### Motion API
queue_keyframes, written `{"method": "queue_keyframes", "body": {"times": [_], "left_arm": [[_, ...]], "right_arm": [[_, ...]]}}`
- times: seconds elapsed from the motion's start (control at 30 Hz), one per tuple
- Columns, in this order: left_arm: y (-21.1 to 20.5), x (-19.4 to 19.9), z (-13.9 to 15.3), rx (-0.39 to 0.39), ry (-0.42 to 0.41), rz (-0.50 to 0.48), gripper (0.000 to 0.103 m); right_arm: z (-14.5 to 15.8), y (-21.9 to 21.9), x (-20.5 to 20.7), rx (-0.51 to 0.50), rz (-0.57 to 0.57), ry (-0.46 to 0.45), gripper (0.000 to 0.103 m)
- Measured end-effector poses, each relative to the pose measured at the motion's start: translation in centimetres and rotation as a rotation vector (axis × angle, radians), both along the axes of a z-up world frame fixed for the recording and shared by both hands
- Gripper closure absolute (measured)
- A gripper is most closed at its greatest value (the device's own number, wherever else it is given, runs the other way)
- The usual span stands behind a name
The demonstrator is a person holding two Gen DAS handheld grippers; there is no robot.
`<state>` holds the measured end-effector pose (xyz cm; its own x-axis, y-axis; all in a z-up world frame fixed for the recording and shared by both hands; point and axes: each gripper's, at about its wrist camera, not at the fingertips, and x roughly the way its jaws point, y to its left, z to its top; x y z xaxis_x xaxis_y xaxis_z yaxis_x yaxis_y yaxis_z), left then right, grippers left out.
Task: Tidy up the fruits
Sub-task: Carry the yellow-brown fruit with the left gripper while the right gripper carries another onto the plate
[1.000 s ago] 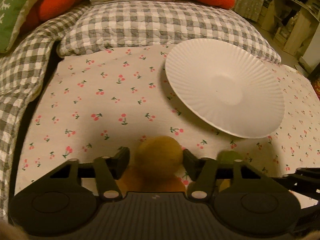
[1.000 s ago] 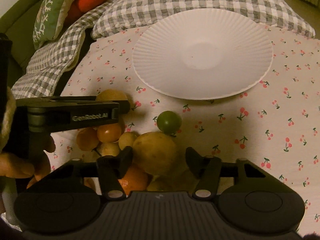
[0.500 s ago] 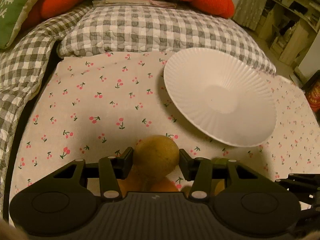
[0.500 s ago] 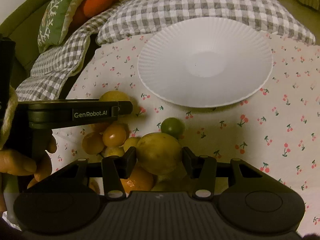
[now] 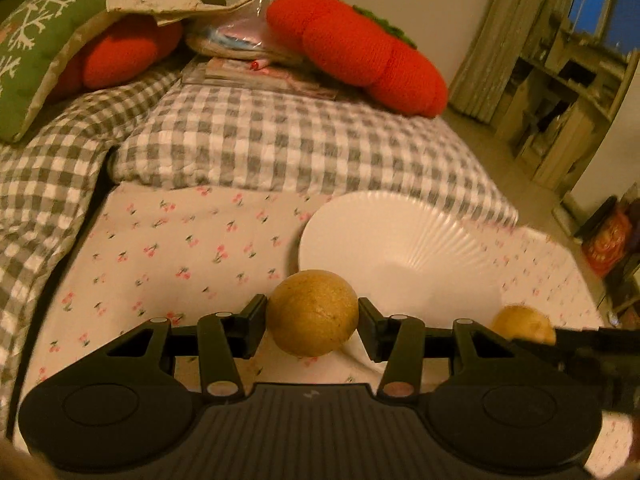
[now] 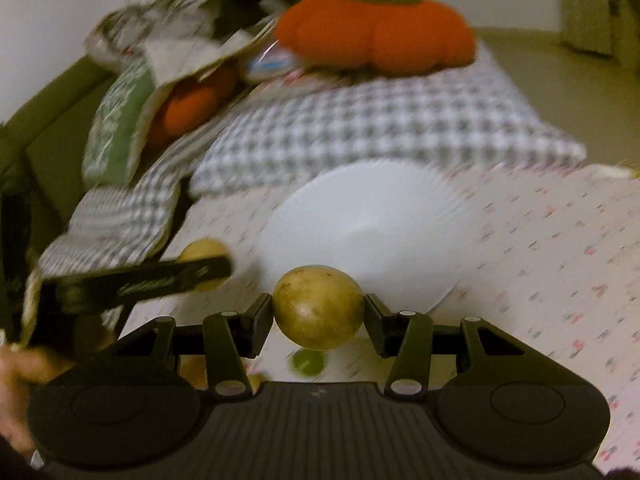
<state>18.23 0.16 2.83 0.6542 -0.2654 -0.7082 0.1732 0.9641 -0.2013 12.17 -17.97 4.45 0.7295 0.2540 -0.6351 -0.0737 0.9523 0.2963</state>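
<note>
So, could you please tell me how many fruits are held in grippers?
2: a round brownish fruit in the left gripper, a yellow fruit in the right gripper.

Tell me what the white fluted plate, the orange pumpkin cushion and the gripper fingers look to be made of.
White fluted plate: probably glazed ceramic, though moulded plastic is possible; smooth, faintly glossy, with fine radial ridges.
Orange pumpkin-shaped cushion: soft fuzzy fabric, plush or knit; matte nap and puffy lobes.
Left gripper fingers: matte black rigid plastic, by their moulded edges.
</note>
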Motion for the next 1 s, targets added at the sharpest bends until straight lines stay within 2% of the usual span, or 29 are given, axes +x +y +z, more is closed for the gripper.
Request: {"method": "queue_keyframes", "body": {"times": [0.13, 0.27, 0.53, 0.8, 0.93, 1.0], "left_arm": [[-1.2, 0.8, -0.7, -0.033, 0.000, -0.024, 0.067], [-2.8, 1.5, -1.0, -0.078, -0.008, -0.061, 0.067], [-4.6, 2.2, -3.0, -0.061, 0.021, -0.111, 0.067], [-5.0, 2.4, -4.3, -0.029, 0.045, -0.125, 0.067], [-5.2, 2.3, -4.3, -0.027, 0.041, -0.136, 0.065], [-5.3, 2.2, -4.2, -0.036, 0.046, -0.151, 0.062]], "right_arm": [[-1.8, -0.6, 1.5, -0.086, -0.037, 0.003, 0.058], [-2.8, 0.3, 2.4, -0.159, -0.006, -0.015, 0.058], [-4.7, 2.4, 2.6, -0.342, 0.079, -0.049, 0.058], [-5.7, 3.1, 2.7, -0.397, 0.102, -0.066, 0.057], [-5.9, 3.1, 2.6, -0.388, 0.107, -0.072, 0.057], [-5.9, 2.8, 2.7, -0.337, 0.125, -0.052, 0.056]]}}
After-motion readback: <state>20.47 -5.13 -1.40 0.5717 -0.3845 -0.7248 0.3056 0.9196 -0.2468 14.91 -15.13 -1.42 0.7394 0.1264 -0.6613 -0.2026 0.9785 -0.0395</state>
